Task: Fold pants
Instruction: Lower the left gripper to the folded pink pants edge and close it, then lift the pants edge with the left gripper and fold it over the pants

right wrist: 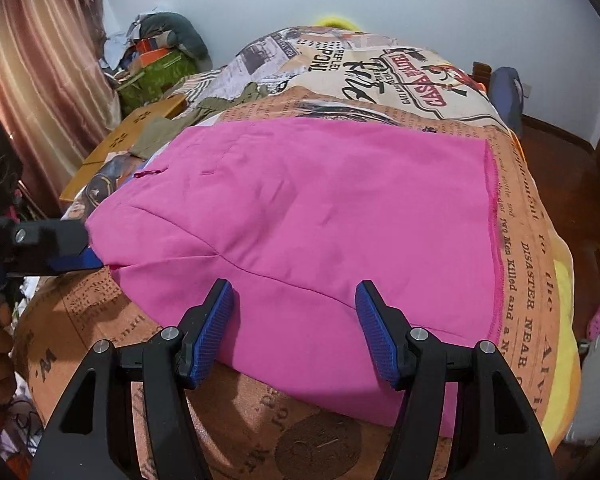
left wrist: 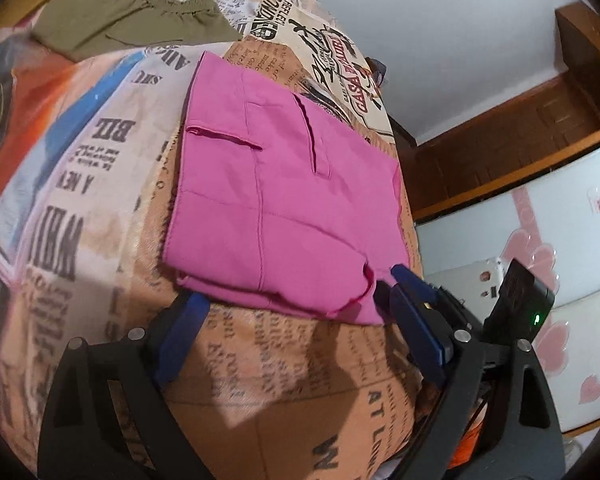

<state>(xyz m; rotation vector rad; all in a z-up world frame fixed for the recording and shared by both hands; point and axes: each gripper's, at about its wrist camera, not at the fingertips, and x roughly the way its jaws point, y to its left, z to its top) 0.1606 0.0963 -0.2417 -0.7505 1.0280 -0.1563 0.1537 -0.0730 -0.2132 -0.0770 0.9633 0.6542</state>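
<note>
I'm over a bed with a newspaper-print bedspread (right wrist: 512,216), pale wall behind and a pink curtain (right wrist: 40,60) at nine o'clock in my right view. The folded pink pants (right wrist: 300,216) lie flat on the bedspread, pocket slits up. My right gripper (right wrist: 294,300) stands released, both blue pads apart at the pants' near edge with cloth showing between them, not pinched. My left gripper (left wrist: 296,292) is spread wide at the pants' near hem; whether its pads touch cloth I cannot tell. In the left view the right gripper's finger sits at the pants' four o'clock corner. An olive-green garment (left wrist: 128,24) lies well apart at eleven o'clock. A green box (right wrist: 156,72) at ten o'clock holds jumbled items I can't make out. A hand at the left edge is cut off.
</note>
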